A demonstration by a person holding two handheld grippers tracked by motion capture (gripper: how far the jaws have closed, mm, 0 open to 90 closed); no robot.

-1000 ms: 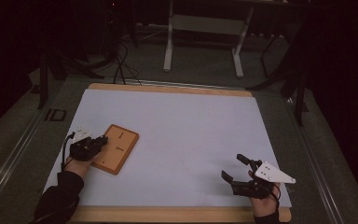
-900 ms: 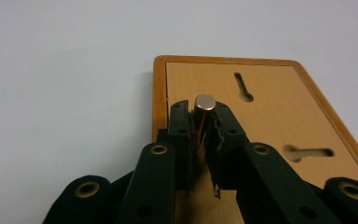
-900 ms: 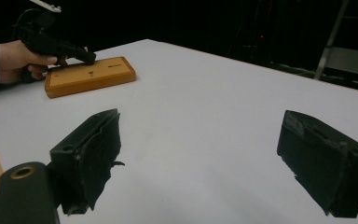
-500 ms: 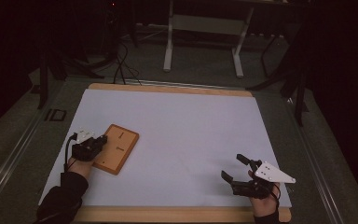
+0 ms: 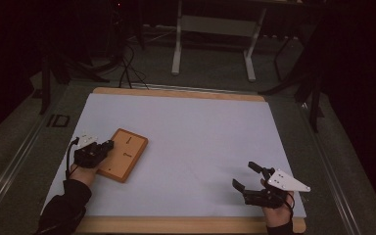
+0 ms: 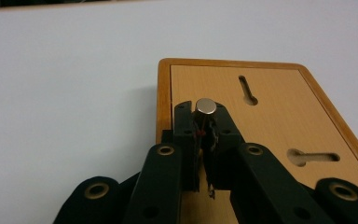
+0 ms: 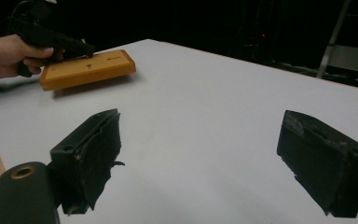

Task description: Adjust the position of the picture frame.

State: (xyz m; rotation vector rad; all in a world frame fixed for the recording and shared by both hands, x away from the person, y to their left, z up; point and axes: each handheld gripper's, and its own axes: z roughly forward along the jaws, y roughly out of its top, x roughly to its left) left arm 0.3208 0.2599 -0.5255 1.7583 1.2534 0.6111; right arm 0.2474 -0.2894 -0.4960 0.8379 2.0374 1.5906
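We see a tan wooden board [image 6: 261, 121] with a darker orange-brown rim and two dark keyhole slots [image 6: 247, 89]. Silver metal pin [image 6: 206, 106] sits between the black jaws of the left gripper [image 6: 205, 122]. Table mat [image 5: 200, 137] is plain pale lavender-white, light wood edge. Right gripper [image 5: 248, 177] is black with a grey plate.

My left claw [image 6: 204, 140] pulls back a touch toward me along the near end of the wooden board [image 5: 127, 152], and its jaws finish closing, now clamped tight on the small metal peg [image 6: 205, 108] standing at the board's edge.
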